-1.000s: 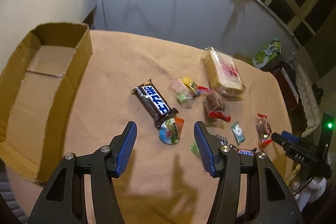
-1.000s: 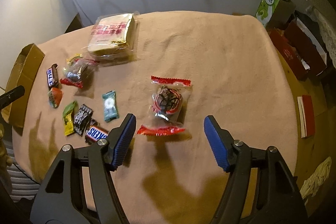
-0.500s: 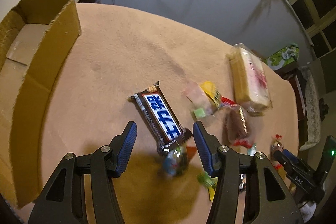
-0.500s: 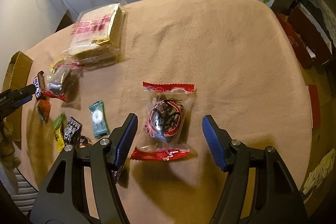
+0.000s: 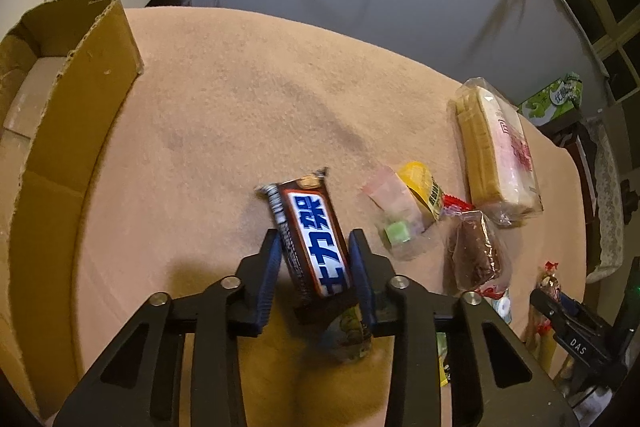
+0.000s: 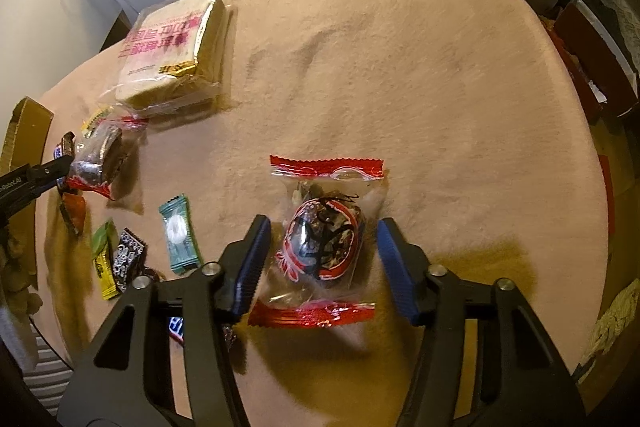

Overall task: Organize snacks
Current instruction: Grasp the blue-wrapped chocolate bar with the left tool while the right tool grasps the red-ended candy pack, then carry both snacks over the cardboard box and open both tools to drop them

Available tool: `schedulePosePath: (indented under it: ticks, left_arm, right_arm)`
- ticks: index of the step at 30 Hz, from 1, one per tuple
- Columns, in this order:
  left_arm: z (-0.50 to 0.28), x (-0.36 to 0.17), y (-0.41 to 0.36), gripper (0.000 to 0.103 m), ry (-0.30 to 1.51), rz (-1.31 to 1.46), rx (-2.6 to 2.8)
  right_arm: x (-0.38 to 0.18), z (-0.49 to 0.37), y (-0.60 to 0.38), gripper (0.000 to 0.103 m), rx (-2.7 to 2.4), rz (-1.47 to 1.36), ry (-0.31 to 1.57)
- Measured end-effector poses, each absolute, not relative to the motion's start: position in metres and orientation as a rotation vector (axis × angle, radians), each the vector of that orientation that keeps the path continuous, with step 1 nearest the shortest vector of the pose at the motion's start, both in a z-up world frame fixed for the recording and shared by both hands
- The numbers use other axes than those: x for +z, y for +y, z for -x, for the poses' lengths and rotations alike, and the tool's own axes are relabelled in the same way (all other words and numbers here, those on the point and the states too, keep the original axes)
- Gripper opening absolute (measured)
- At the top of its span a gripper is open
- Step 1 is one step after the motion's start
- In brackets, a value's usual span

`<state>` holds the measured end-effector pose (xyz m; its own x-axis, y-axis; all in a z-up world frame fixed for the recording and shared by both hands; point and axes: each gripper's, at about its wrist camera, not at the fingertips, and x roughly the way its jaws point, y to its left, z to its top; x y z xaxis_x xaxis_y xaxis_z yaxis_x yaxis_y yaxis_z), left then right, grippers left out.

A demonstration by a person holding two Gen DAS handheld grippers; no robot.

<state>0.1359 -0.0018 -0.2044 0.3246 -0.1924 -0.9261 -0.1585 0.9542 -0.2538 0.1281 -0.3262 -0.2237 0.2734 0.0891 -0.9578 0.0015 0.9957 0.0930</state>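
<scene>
In the left wrist view my left gripper (image 5: 314, 247) is shut on a brown chocolate bar with a blue-and-white label (image 5: 312, 231), its far end resting on the tan cloth. In the right wrist view my right gripper (image 6: 324, 239) is open, with its fingers on either side of a clear packet with red ends and a dark round snack inside (image 6: 320, 239); the pads are not touching it. The open cardboard box (image 5: 52, 131) stands at the table's left edge.
A bagged loaf of sliced bread (image 6: 176, 47) lies at the back. Several small candies and wrapped snacks (image 6: 178, 231) lie along the left in the right wrist view. A brown cake packet (image 5: 474, 251) and a yellow packet (image 5: 420, 187) lie right of the chocolate bar.
My left gripper moved forward and closed on the chocolate bar. My right gripper came down and forward around the red-ended packet and narrowed a little.
</scene>
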Motion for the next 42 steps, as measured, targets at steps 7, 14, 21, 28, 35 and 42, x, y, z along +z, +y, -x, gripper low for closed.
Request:
schedulePosePath:
  ticks: [7,14,21,28,35,42]
  left_arm:
    - [-0.135,-0.205,0.006,0.027,1.235,0.313,-0.036]
    - [-0.131,-0.196,0.005,0.027,1.209,0.302,-0.037]
    - [-0.118,-0.178,0.021,0.027,1.171,0.312,-0.041]
    - [-0.103,-0.153,0.042,0.027,1.105,0.326,-0.024]
    - [-0.09,-0.128,0.081,0.027,1.041,0.36,0.044]
    - [-0.073,-0.122,0.122,0.027,1.008,0.389,0.144]
  right_arm:
    - [-0.228,-0.138,-0.331,0.04,0.059,-0.069,1.289]
    - [-0.224,-0.134,-0.339,0.036,0.069,-0.101,1.277]
    - [-0.196,-0.132,-0.342,0.036,0.084,-0.093,1.219]
    - [-0.162,-0.146,-0.301,0.036,0.183,-0.059,1.151]
    - [-0.134,-0.159,-0.219,0.036,0.375,0.021,1.103]
    - [-0.122,-0.172,-0.124,0.036,0.552,0.107,1.078]
